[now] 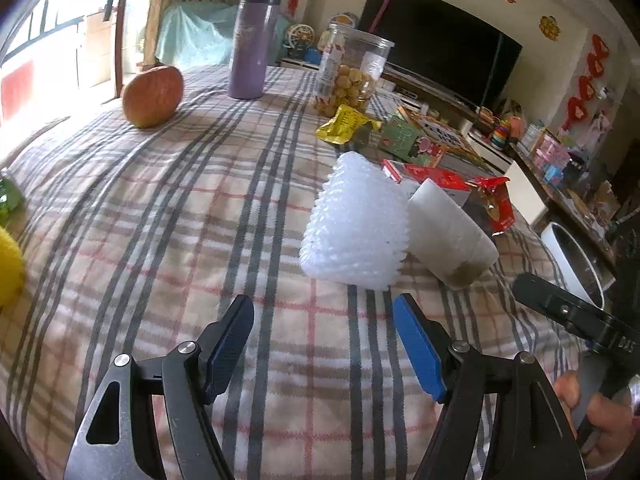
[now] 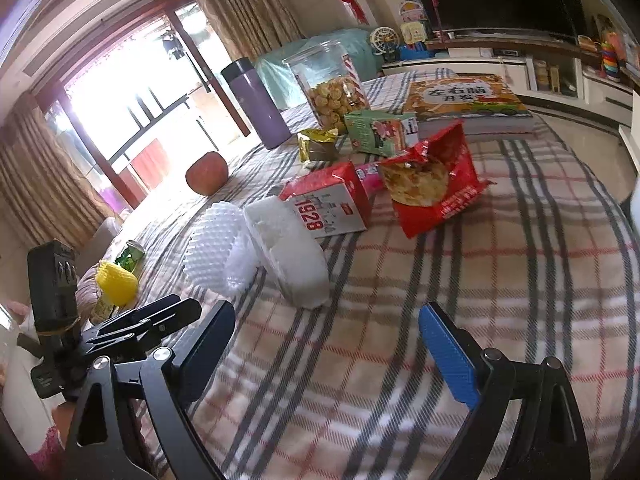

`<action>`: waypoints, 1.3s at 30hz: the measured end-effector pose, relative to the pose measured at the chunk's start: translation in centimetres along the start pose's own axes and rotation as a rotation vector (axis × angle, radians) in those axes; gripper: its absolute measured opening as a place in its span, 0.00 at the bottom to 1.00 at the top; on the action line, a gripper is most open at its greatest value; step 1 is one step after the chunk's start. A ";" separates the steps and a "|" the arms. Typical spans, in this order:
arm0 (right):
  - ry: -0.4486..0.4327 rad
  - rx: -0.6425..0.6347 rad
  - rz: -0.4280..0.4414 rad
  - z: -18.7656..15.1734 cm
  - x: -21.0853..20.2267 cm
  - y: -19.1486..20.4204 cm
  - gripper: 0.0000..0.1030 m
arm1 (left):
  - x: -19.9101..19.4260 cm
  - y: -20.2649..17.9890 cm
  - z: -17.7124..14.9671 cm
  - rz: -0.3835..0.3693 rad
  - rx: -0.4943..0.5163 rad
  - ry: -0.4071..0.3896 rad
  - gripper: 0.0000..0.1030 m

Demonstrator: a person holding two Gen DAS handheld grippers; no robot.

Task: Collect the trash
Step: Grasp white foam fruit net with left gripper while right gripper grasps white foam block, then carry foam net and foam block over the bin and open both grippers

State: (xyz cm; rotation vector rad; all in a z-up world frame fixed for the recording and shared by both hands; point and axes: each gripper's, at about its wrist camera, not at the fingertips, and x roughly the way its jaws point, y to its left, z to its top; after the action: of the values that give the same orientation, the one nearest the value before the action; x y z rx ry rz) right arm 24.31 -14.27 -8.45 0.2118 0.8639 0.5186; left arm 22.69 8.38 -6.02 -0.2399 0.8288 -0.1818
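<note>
On the plaid tablecloth [image 1: 168, 208] lie a white foam fruit net [image 1: 356, 224] [image 2: 218, 250] and, touching it, a tipped white paper cup [image 1: 450, 236] [image 2: 290, 256]. Behind them are a red-and-white carton marked 1928 [image 2: 332, 204] [image 1: 436, 180], an open red snack bag [image 2: 434, 178] [image 1: 494, 200], a yellow wrapper [image 1: 346, 124] [image 2: 318, 146] and a green carton [image 2: 378, 130] [image 1: 408, 140]. My left gripper [image 1: 324, 344] is open and empty, just short of the foam net. My right gripper [image 2: 326, 348] is open and empty, short of the cup.
An apple [image 1: 152, 96] [image 2: 207, 178], a purple flask [image 1: 252, 42] [image 2: 260, 106], a cookie jar [image 1: 352, 72] [image 2: 334, 88] and a book [image 2: 466, 100] stand farther back. A yellow foam net [image 2: 116, 282] and a green can [image 2: 130, 258] lie at the left edge. A white bin [image 1: 572, 260] stands right of the table.
</note>
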 end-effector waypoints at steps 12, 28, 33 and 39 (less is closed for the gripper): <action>0.077 0.005 0.074 1.6 3.9 0.2 0.44 | 3.2 -0.6 2.1 -0.058 0.070 0.008 0.51; -0.013 -0.004 -0.048 -1.5 -2.5 -1.7 0.33 | 1.3 -3.9 0.4 -0.124 0.107 -0.035 0.28; -0.073 0.003 -0.140 -2.6 -6.2 -3.5 0.33 | 1.7 -7.0 -0.4 -0.172 0.169 -0.012 0.28; -0.146 0.037 -0.228 -3.5 -10.4 -5.8 0.33 | 2.9 -11.1 -0.9 -0.243 0.226 0.023 0.28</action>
State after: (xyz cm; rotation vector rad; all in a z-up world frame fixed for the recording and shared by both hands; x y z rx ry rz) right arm 18.09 -24.67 -5.96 0.1796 0.7444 0.2716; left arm 23.24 -3.10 -5.52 -0.1248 0.7934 -0.5035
